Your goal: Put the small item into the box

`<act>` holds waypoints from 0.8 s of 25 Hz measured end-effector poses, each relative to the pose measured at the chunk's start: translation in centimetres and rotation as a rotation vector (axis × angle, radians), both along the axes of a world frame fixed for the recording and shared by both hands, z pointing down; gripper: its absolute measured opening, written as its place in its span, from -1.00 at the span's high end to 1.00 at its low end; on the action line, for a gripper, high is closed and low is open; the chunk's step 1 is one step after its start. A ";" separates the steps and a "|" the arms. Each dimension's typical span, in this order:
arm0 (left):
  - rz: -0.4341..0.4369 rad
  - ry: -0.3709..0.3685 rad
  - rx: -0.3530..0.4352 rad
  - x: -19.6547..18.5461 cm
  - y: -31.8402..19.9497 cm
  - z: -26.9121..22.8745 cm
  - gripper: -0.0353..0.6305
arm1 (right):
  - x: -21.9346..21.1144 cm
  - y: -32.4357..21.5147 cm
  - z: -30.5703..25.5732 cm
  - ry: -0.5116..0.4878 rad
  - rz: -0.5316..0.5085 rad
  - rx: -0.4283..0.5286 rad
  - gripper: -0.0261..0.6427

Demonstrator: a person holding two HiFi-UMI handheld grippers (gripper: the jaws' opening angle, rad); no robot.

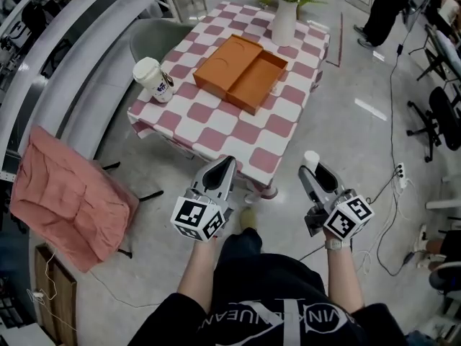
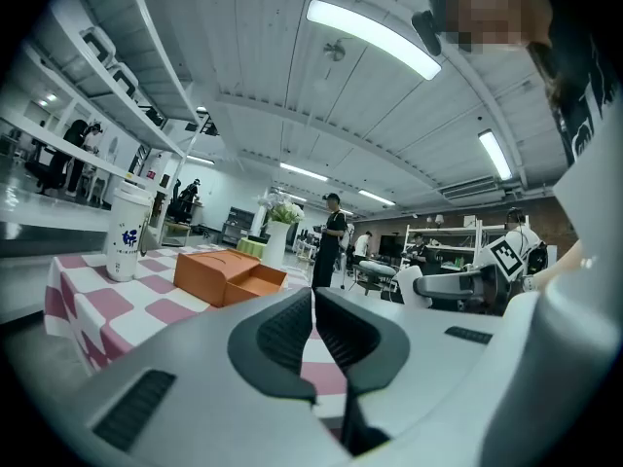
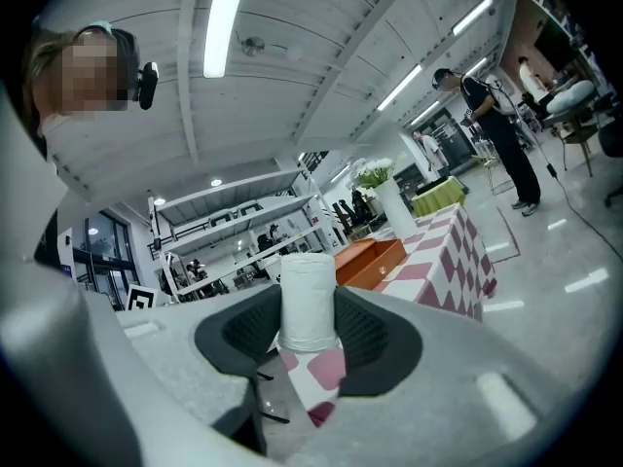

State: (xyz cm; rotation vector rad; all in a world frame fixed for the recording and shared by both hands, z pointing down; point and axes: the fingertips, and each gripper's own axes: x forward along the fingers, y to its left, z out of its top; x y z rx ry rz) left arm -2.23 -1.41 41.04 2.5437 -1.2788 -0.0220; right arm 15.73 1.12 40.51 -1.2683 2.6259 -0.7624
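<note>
**Head view:** the person stands off the near edge of the checked table (image 1: 216,132), with both grippers held short of it. The orange box (image 1: 241,71) lies open between the table's middle and its far edge. A cup (image 1: 153,79) stands at the left edge and a vase (image 1: 284,21) at the far edge. The right gripper (image 1: 314,170) carries a small white roll (image 1: 311,157) at its tips.

**Left gripper view:** the left gripper (image 2: 313,305) has its 2 jaws pressed together with nothing between them. The box (image 2: 229,274) sits well ahead.

**Right gripper view:** the 2 jaws are clamped on the roll (image 3: 308,300), which is upright with its top past the tips. The head view only hints at this grip. The roll looks soft, so it could tilt or slip on the carry. Let go from too high, it may bounce off a box wall or land in the lid half.
</note>
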 end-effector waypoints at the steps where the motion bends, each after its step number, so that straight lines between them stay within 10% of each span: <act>1: 0.003 0.002 -0.003 0.0 -0.7 0.1 0.84 | -0.1 -0.6 0.1 -0.001 0.000 -0.004 0.44; 20: 0.063 0.010 -0.024 -0.2 -9.2 2.3 0.84 | -2.8 -8.6 1.6 0.030 -0.004 -0.029 0.44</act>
